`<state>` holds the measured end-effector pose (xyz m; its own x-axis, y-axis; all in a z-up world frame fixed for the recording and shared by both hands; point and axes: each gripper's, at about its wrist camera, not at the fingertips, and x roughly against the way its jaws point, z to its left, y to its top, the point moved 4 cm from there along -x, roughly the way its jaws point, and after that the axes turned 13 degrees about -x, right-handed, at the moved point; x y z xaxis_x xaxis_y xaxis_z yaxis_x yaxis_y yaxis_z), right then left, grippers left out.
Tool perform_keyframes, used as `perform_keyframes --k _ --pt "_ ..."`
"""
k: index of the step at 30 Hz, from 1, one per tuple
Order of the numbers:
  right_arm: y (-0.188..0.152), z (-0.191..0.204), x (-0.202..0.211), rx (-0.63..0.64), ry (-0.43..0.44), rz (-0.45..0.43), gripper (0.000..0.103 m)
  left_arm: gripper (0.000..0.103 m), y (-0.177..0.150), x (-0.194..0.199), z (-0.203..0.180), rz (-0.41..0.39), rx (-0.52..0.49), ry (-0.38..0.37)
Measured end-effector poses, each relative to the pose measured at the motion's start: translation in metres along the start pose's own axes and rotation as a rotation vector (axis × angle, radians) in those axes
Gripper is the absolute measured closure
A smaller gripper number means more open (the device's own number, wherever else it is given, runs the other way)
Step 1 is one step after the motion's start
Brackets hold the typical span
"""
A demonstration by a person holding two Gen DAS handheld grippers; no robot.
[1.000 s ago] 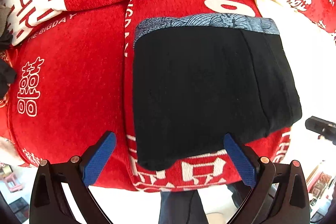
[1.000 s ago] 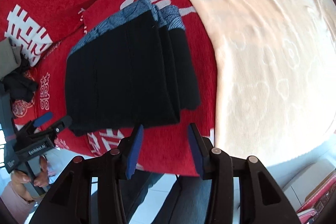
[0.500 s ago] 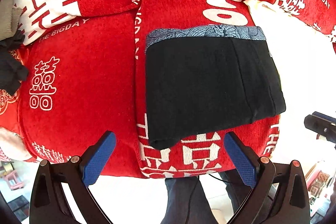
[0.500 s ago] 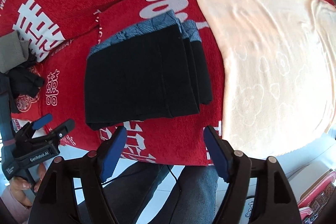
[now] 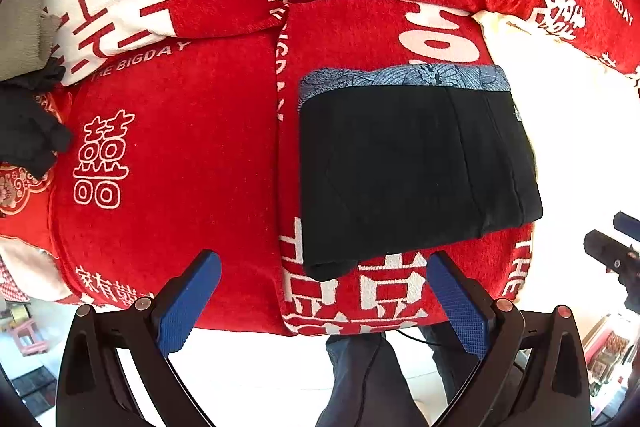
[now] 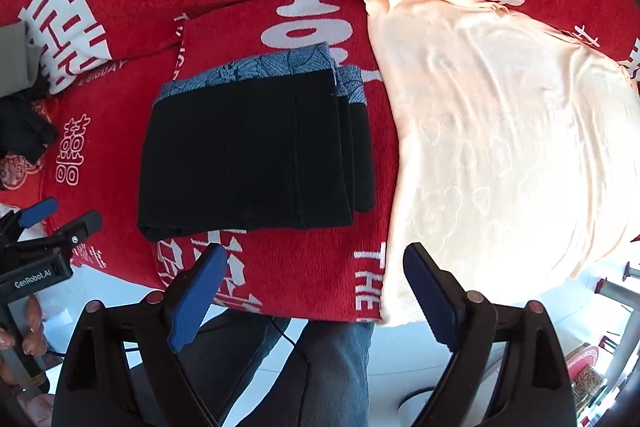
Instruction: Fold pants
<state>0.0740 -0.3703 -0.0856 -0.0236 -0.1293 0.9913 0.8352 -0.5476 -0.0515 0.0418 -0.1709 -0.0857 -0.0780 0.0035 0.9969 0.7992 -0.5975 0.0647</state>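
Pants (image 5: 408, 171): black, folded into a compact rectangle, lying flat on the red cover; blue patterned waistband (image 5: 404, 78) along the far edge. In the right wrist view the pants (image 6: 248, 155) show stacked layers stepping down toward their right side, with the waistband (image 6: 264, 69) again at the far edge.
Pants location: on the red cover, between the left and right tongs, near the front edge; right edge just beside the peach cloth, a narrow strip of red showing between them.
Left tongs (image 5: 324, 303): blue-padded jaws spread wide, holding nothing; held off the front edge of the cover, clear of the pants. Also seen at lower left of the right wrist view (image 6: 60, 217), held by a hand (image 6: 24, 323).
Right tongs (image 6: 310, 297): jaws spread wide, holding nothing; held in front of the cover edge, not touching the pants. Part of its body shows at the right edge of the left wrist view (image 5: 612, 247).
Red cover (image 5: 180, 155): red fabric with white characters and the words "THE BIGDAY"; it drapes over the front edge. What lies beneath it cannot be told.
Peach cloth (image 6: 500, 147): pale, spread flat on the cover to the right of the pants, faint embossed pattern.
Dark garment (image 5: 28, 131): black, bunched, at the far left of the cover, next to a grey item (image 5: 20, 27).
Person: legs in dark trousers (image 6: 336, 375) visible below the cover edge.
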Motion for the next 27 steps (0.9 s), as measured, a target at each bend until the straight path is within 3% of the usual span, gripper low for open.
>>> perform_keyframes --k 9,27 --pt "0.004 0.014 0.008 -0.032 0.008 -0.005 0.011 0.0 0.006 0.011 0.009 -0.032 0.034 0.005" --pt "0.009 0.025 0.008 -0.001 -0.002 -0.006 0.011 0.0 0.005 0.009 -0.003 -0.014 0.037 0.016"
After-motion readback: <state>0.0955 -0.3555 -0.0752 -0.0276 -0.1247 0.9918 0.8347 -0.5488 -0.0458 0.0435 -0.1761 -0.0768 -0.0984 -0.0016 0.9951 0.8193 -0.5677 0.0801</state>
